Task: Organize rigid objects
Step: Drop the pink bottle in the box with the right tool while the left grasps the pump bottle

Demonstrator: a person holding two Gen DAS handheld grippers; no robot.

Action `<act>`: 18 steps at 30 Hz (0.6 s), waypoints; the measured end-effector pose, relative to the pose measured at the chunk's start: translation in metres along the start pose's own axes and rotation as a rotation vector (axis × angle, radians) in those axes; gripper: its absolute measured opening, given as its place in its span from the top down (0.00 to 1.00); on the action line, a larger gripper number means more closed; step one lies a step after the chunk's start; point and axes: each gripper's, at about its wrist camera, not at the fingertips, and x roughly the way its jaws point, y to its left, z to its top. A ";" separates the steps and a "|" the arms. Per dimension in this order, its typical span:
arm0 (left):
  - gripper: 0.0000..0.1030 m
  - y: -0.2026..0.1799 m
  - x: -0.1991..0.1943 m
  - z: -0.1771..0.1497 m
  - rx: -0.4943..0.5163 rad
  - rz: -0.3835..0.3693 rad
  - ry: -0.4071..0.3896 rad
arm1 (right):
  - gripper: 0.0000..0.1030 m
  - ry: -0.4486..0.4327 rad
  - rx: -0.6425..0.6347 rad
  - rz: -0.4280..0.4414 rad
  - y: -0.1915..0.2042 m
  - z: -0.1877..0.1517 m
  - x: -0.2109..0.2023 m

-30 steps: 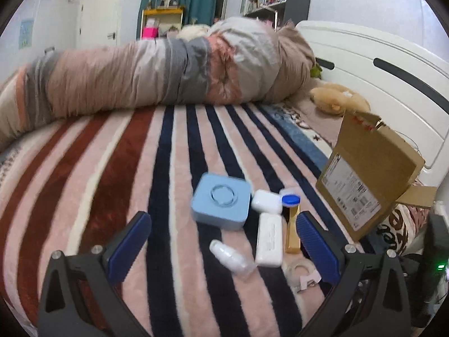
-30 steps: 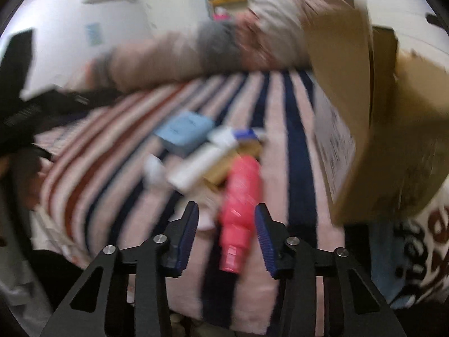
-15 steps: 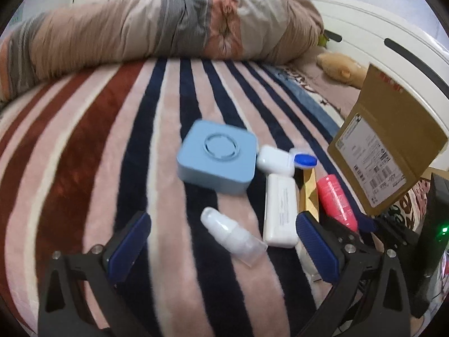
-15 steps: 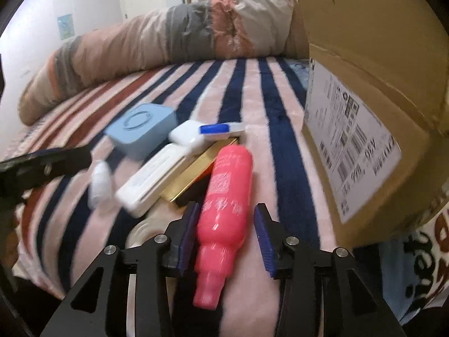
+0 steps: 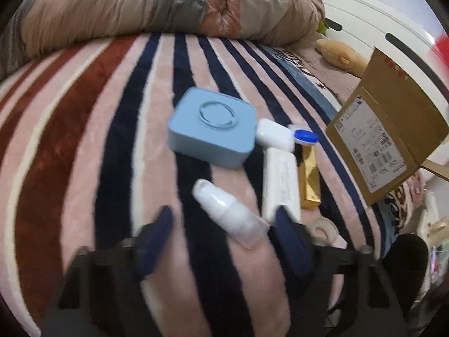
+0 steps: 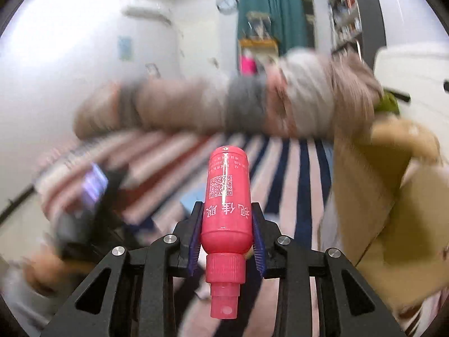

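Note:
My right gripper (image 6: 227,210) is shut on a pink spray bottle (image 6: 226,193) and holds it in the air above the bed, nozzle toward the camera. A cardboard box (image 6: 393,196) stands to its right; it also shows in the left wrist view (image 5: 378,137). My left gripper (image 5: 224,224) is open, low over the striped blanket, with a small clear white bottle (image 5: 230,213) lying between its fingers. Beyond it lie a blue square case (image 5: 213,129), a white earbud case (image 5: 273,134), a blue-capped item (image 5: 304,136), a long white box (image 5: 282,182) and a gold bar (image 5: 308,177).
A tape roll (image 5: 322,227) lies at the blanket's right edge by the left gripper. A rolled duvet (image 5: 168,5) runs along the back of the bed. The white headboard (image 5: 378,28) and a plush toy (image 5: 339,53) are at the right.
My right gripper closed on the pink bottle and lifted it off the blanket. My left gripper moved forward and down around the small clear bottle, its fingers narrowing.

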 end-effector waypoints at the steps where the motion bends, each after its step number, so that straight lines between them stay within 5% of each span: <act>1: 0.58 -0.002 0.002 -0.001 0.007 -0.017 0.011 | 0.74 -0.031 -0.001 -0.004 -0.003 0.013 -0.009; 4: 0.60 -0.008 0.004 -0.002 0.031 0.006 0.004 | 0.74 -0.070 -0.066 -0.150 -0.025 0.045 -0.032; 7: 0.64 -0.011 0.003 -0.002 0.065 0.026 -0.002 | 0.74 0.001 -0.055 -0.295 -0.070 0.050 -0.030; 8: 0.76 -0.011 0.003 -0.002 0.082 0.045 0.002 | 0.74 0.053 -0.024 -0.313 -0.090 0.048 -0.026; 12: 0.78 -0.002 0.003 0.001 0.101 0.103 0.005 | 0.74 0.226 -0.011 -0.352 -0.131 0.028 -0.005; 16: 0.74 -0.012 0.014 0.004 0.151 0.176 -0.001 | 0.74 0.312 0.014 -0.375 -0.146 0.014 0.005; 18: 0.64 -0.016 0.020 0.009 0.158 0.206 -0.001 | 0.73 0.341 0.018 -0.387 -0.153 0.012 0.012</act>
